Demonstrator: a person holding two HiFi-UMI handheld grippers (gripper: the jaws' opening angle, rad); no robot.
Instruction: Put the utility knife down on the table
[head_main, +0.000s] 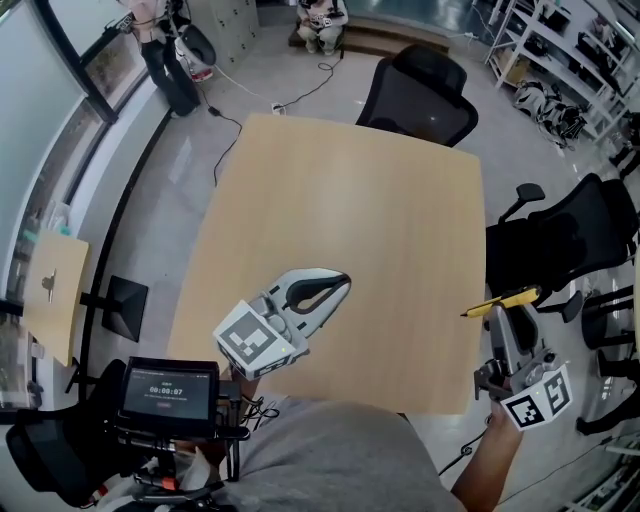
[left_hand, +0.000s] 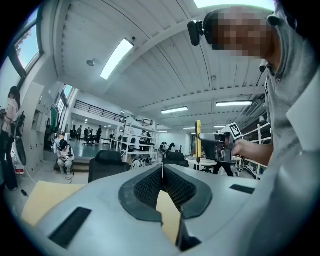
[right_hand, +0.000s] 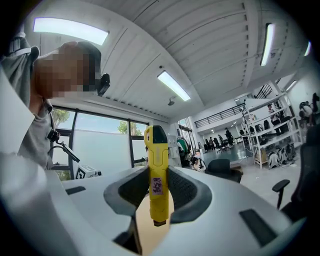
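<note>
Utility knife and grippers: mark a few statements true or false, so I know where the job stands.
1. The right gripper is clamped on the yellow knife. True.
2. The left gripper is above the table. True.
3. The knife lies flat on the table. False: it is held off the tabletop, by the table's right edge.
4. The left gripper's jaws stand wide apart. False: they are together, with nothing between them.
</note>
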